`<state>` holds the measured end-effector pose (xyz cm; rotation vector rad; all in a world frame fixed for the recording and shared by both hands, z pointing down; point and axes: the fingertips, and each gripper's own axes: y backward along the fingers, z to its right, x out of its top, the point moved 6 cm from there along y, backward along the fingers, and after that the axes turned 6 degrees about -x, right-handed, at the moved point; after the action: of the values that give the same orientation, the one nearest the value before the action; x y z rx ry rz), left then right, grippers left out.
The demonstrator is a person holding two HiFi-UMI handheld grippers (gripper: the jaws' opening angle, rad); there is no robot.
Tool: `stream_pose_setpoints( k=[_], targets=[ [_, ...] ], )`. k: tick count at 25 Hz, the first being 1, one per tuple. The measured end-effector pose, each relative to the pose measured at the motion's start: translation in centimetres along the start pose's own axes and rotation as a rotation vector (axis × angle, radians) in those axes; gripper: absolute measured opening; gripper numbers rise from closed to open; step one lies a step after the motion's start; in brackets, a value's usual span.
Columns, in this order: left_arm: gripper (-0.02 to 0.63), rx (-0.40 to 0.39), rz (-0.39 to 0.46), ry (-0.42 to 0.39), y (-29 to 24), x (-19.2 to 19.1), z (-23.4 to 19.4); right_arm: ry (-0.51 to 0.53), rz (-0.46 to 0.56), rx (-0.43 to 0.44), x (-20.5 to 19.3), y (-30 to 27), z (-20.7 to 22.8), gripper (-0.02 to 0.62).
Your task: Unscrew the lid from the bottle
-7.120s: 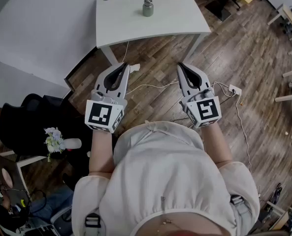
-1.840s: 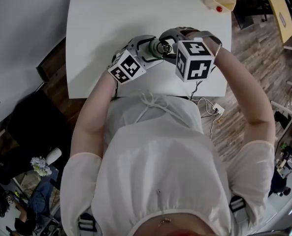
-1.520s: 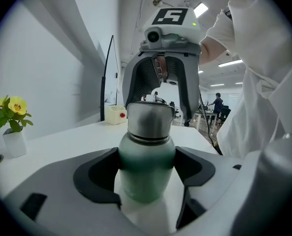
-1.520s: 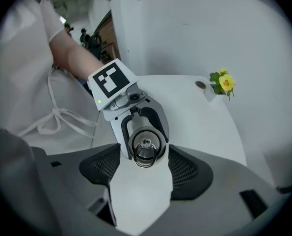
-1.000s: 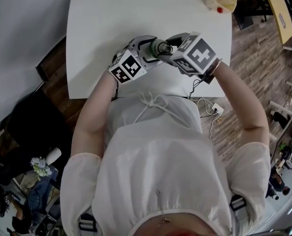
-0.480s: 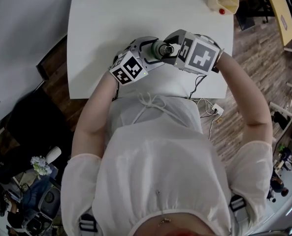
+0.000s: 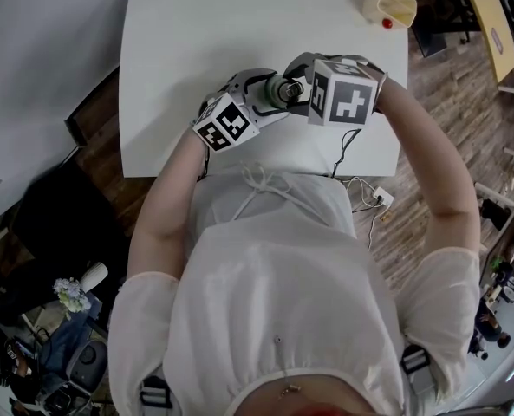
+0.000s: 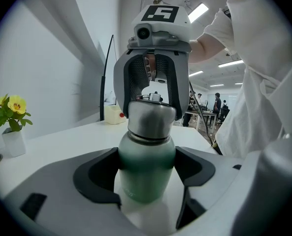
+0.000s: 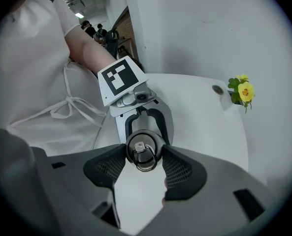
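Right at the centre of the left gripper view, the left gripper (image 8: 146, 173) is clamped on the green body of the bottle (image 8: 146, 156), its pads pressed against both sides. The right gripper (image 9: 143, 155) comes down steeply from above, its jaws closed around the steel lid (image 9: 142, 145), whose wire loop faces that camera. In the head view the left forearm reaches in from the lower left, nearly level, while the right arm bends with its elbow out toward the right edge. The bottle stands upright on the white table (image 7: 239, 24), near its front edge. Each marker cube (image 7: 224, 121) shows a black-and-white square pattern. A faint mark low on the bottle is too small to read.
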<state>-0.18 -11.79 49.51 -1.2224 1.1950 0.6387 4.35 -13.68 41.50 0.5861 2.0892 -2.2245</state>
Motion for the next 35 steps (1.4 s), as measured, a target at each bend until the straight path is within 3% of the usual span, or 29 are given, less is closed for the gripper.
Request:
stream_pose_setpoints(
  k=[4,6,11,14,21,35],
  targets=[
    [0.37,0.0,-0.003,0.001,-0.2,0.2,-0.1,-0.171,0.09,-0.048,-0.6,0.8,0.0,0.264],
    [0.37,0.0,-0.005,0.002,-0.2,0.2,-0.2,-0.336,0.172,-0.05,-0.8,1.4,0.1,0.313],
    [0.37,-0.003,-0.004,0.003,0.0,0.2,-0.1,-0.804,0.27,-0.08,-1.7,1.1,0.5,0.288],
    [0.37,-0.005,-0.004,0.002,-0.3,0.4,-0.3,-0.904,0.265,-0.094,-2.1,0.6,0.5,0.273],
    [0.37,-0.007,-0.006,0.004,-0.2,0.5,-0.3,-0.831,0.213,-0.128,-1.8,0.2,0.4,0.247],
    [0.37,-0.006,-0.012,0.007,0.0,-0.2,0.0,-0.312,0.112,-0.072,0.0,-0.1,-0.2,0.245]
  ],
)
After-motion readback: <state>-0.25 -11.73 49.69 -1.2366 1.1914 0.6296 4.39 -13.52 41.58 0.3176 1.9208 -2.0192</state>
